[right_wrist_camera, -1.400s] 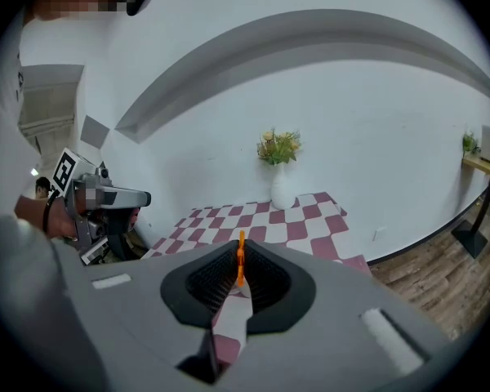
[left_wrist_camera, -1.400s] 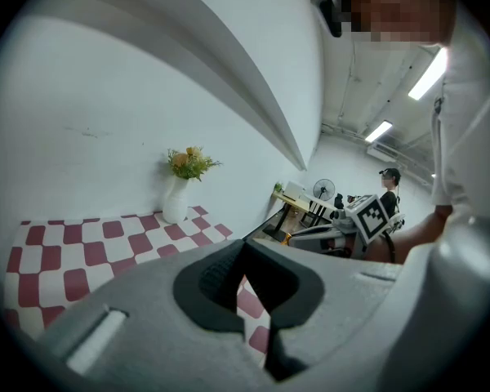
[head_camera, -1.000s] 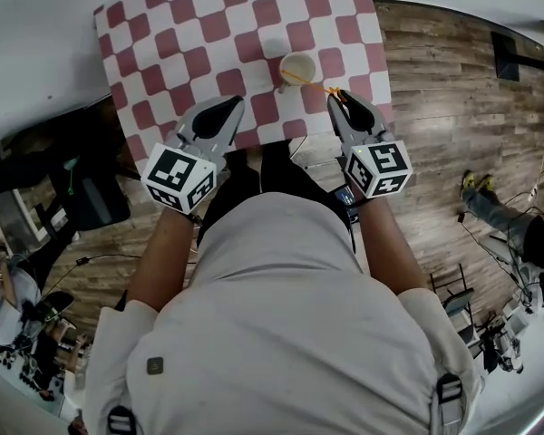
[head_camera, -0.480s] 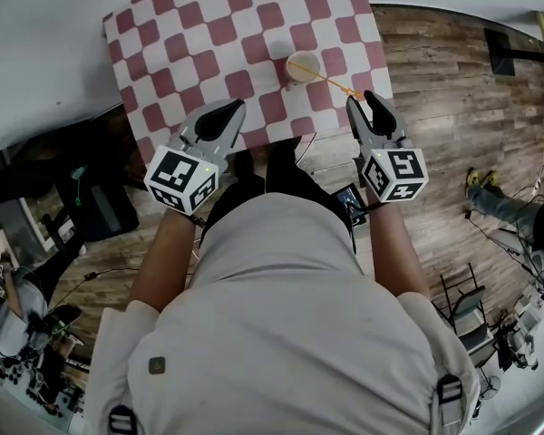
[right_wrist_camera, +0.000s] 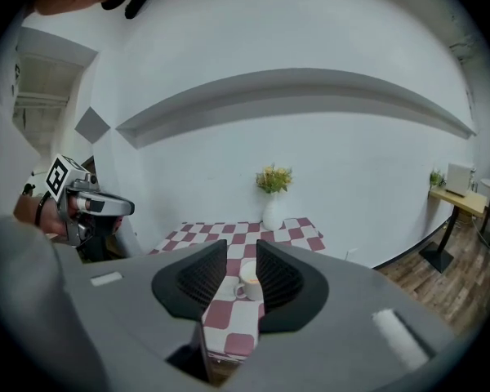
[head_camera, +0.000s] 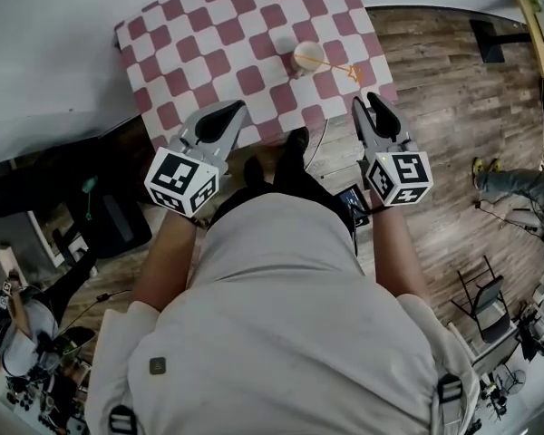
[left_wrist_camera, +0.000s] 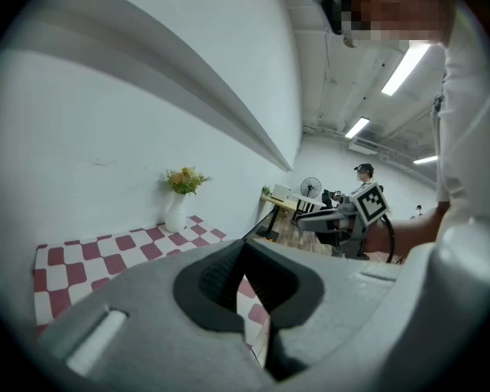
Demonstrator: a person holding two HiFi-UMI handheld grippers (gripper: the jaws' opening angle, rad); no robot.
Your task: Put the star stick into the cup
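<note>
Cloth edge: cup [head_camera: 308,58] near right edge of tablecloth [head_camera: 190,53]; stick [head_camera: 334,68] pokes out toward it.
Left gripper [head_camera: 228,111]: pressed together, empty.
Right gripper [head_camera: 370,107]: spread, just narrowing, empty.
Unclear: where the stick's star end rests.

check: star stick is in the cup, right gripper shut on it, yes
No: the right gripper is open and clear of the star stick in the cup, nothing between its fingers, which just eased slightly closer; see the right gripper view.

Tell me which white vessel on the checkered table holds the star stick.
The cup, nearer the table front edge: the orange star stick leans out of it. The vase at the back holds flowers.
</note>
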